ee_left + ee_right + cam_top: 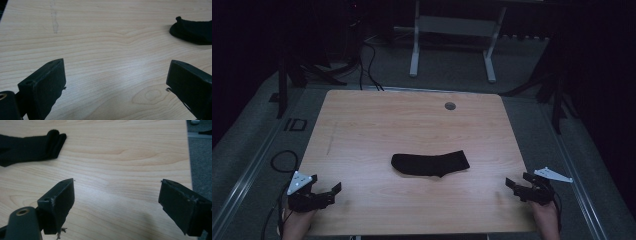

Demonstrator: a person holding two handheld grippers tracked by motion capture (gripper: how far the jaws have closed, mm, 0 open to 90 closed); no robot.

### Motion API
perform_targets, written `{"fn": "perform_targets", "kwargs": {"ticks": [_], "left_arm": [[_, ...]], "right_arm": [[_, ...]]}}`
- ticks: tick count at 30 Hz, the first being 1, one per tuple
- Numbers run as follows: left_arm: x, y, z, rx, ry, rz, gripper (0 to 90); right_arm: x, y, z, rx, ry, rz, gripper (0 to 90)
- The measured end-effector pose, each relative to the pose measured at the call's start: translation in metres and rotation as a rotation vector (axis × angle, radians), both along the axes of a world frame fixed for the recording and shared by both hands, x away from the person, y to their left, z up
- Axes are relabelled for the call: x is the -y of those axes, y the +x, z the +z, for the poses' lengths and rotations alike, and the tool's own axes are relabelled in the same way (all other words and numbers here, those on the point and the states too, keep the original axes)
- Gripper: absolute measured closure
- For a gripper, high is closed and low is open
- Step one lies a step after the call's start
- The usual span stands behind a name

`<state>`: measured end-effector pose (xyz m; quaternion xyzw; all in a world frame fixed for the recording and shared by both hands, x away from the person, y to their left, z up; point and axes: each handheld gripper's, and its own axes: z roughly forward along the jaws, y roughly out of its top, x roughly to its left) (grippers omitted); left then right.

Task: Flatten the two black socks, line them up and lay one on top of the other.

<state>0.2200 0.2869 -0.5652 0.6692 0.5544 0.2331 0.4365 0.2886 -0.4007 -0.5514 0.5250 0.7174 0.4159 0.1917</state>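
Observation:
A black sock (430, 164) lies flat near the middle of the wooden table (377, 125), its length running left to right. My left gripper (325, 188) rests at the table's near left corner, jaws wide apart and empty. In the left gripper view the gripper (116, 75) points over bare wood, with the sock's end (192, 30) at the upper right. My right gripper (517, 183) sits at the near right corner, open and empty. The right gripper view has the gripper (117, 192) over bare wood and the sock's other end (30, 148) at the upper left.
A small grey round grommet (450, 106) sits in the table near its far edge. A faint scuff mark (54, 23) runs across the wood on the left. White desk legs (414, 47) and cables (368, 65) stand on the grey floor beyond the table.

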Motion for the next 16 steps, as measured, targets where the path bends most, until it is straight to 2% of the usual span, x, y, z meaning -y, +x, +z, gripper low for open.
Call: {"fn": "perform_targets", "kwargs": {"ticks": [4, 7, 12, 16], "left_arm": [[-0.002, -0.003, 0.001, 0.017, -0.001, 0.012, 2.7], [-0.004, -0.005, 0.001, 0.029, -0.012, 0.031, 2.7], [-0.004, -0.008, 0.000, 0.049, 0.025, 0.051, 2.8], [-0.004, -0.010, 0.001, 0.063, 0.019, 0.055, 2.8]], "right_arm": [[0.004, -0.003, -0.001, 0.026, 0.020, -0.014, 13.5], [0.007, -0.004, -0.001, 0.043, 0.015, -0.035, 13.5], [0.010, -0.006, 0.000, 0.058, 0.013, -0.077, 13.6], [0.012, -0.007, -0.002, 0.056, 0.011, -0.106, 13.7]]}}
